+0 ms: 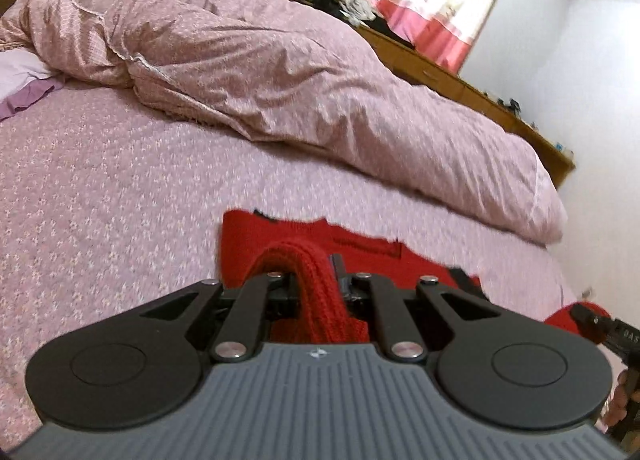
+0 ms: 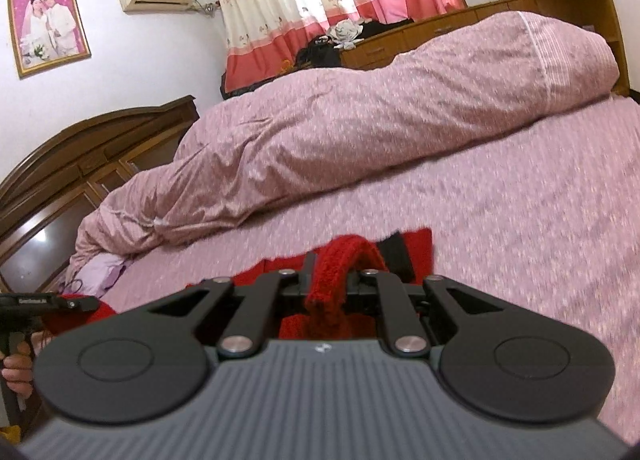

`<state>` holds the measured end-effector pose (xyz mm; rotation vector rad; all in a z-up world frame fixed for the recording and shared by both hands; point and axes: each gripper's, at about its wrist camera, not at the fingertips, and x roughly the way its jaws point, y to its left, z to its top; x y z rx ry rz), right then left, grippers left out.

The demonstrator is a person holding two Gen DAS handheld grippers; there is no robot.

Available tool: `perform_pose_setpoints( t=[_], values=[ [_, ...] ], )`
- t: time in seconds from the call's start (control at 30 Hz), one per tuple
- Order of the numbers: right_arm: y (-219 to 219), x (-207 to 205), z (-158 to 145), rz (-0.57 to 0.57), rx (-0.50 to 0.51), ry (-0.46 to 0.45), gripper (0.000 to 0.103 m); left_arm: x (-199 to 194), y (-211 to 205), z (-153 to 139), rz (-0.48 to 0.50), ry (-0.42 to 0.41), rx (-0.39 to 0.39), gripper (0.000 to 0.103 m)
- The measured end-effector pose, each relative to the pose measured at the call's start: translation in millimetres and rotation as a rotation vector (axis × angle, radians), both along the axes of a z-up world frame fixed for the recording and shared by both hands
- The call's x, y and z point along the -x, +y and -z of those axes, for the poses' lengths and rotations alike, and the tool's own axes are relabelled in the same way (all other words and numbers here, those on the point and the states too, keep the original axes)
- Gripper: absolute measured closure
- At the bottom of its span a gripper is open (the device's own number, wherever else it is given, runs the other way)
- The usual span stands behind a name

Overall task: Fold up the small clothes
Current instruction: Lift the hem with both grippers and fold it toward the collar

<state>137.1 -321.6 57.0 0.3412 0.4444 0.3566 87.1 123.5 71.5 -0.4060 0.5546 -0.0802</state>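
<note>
My left gripper (image 1: 316, 280) is clamped on a ribbed fold of the red knitted garment (image 1: 280, 236), and my right gripper (image 2: 334, 280) is clamped on another raised fold of it. The rest of the garment lies flat on the pink bedspread (image 1: 100, 199), in front of the rumpled pink duvet (image 1: 280, 71).
</note>
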Motion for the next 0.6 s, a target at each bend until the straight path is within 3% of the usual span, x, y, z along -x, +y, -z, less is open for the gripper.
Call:
perform_pose_setpoints(
  t=[0.33, 0.6],
  values=[
    [2.7, -61.8, -5.3, 0.032, 0.011, 0.003, 0.090, -76.5, 0.2, -4.9, -0.073, 0.014, -0.060, 0.091],
    [12.7, -115.2, 14.1, 0.046, 0.049, 0.054, 0.090, -136.9, 0.0, 29.6, -0.078, 0.103, -0.114, 0.091]
  ],
)
